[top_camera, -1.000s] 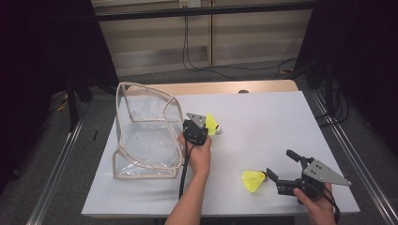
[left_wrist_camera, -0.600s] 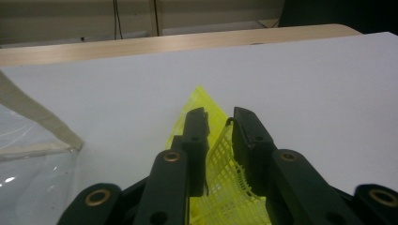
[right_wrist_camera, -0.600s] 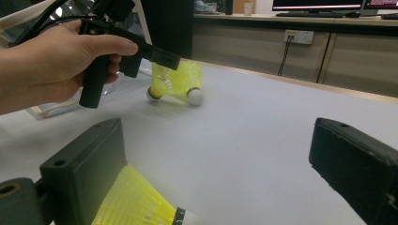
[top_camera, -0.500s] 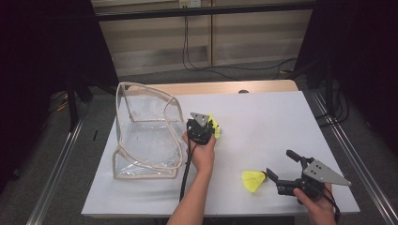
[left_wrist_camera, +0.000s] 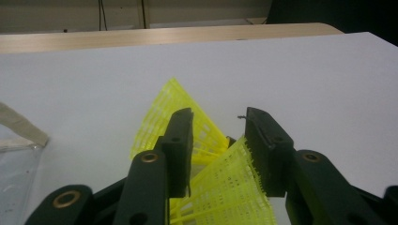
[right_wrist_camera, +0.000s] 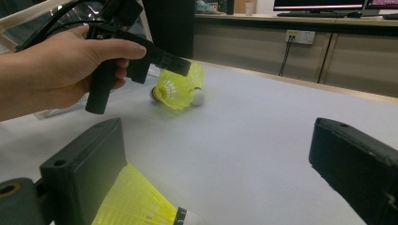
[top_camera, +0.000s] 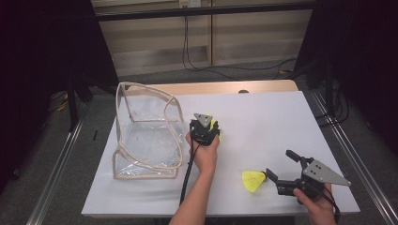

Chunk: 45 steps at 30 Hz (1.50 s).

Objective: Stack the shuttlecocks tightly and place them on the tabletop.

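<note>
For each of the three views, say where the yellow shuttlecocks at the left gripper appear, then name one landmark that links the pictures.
High view: yellow shuttlecocks at table centre, by the left gripper.
Left gripper view: bottom centre, between the open jaws.
Right gripper view: upper left of centre, under the left gripper.
Shared landmark: the white table.

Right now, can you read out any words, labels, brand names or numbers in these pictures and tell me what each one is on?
No text can be read anywhere.
Yellow shuttlecocks: no print shows on them.
Clear bag: no label visible.
Grey plates on the left gripper and right gripper: plain, no lettering.
Wall socket in the right gripper view: any marking is too small to read.
Screens at the top of that view: too blurred to read.
</note>
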### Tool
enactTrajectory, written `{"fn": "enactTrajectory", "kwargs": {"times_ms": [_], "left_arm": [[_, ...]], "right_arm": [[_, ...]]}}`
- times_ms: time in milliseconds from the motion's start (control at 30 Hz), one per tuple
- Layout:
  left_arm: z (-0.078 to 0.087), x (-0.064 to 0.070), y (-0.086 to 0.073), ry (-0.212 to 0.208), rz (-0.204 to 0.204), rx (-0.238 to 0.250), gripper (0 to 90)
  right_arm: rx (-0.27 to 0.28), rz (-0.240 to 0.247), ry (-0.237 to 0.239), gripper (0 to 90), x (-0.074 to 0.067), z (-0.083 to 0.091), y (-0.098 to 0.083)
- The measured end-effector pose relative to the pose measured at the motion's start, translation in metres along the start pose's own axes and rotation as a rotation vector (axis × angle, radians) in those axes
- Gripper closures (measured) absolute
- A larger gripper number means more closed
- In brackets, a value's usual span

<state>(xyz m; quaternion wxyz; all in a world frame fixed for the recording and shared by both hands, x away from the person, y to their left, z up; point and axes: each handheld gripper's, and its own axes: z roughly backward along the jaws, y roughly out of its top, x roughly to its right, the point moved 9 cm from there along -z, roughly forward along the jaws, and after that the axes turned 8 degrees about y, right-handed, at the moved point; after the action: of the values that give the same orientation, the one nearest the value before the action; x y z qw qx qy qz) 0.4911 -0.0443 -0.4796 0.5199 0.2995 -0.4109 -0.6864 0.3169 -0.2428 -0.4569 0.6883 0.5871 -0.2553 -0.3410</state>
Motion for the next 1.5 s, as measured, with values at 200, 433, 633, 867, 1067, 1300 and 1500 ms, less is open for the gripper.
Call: {"fn": "enactTrajectory", "kwargs": {"times_ms": [200,433,633,867,1067,1300,1500], "left_arm": [[-0.0011,0.0019,-0.0017,-0.002,-0.002,-0.007,60.9],[-0.0015,0.0021,-0.0021,-0.001,0.001,-0.009,57.3],[-0.0015,0.0038,-0.0023,-0.008,-0.003,-0.009,55.2],[-0.0026,0.0055,-0.0035,-0.017,0.000,-0.016,52.7],[-0.0031,0.0062,-0.0043,-0.026,-0.004,-0.021,51.0],[-0.0034,0.0073,-0.0043,-0.035,0.000,-0.024,45.8],[-0.0021,0.0080,-0.0021,-0.048,0.022,-0.026,39.9]], "right_arm": [[-0.001,-0.002,0.001,3.5,-0.0003,-0.0001,-0.0002],[-0.004,-0.003,0.004,3.5,-0.0008,-0.0003,-0.0005],[-0.004,-0.004,0.005,3.5,-0.0010,-0.0005,-0.0005],[-0.007,-0.005,0.005,3.5,-0.0008,-0.0005,-0.0009],[-0.009,-0.004,0.006,3.5,-0.0010,-0.0008,-0.0011],[-0.011,-0.001,0.004,3.5,-0.0005,-0.0008,-0.0015],[-0.012,-0.002,0.007,3.5,-0.0008,-0.0009,-0.0015]]}}
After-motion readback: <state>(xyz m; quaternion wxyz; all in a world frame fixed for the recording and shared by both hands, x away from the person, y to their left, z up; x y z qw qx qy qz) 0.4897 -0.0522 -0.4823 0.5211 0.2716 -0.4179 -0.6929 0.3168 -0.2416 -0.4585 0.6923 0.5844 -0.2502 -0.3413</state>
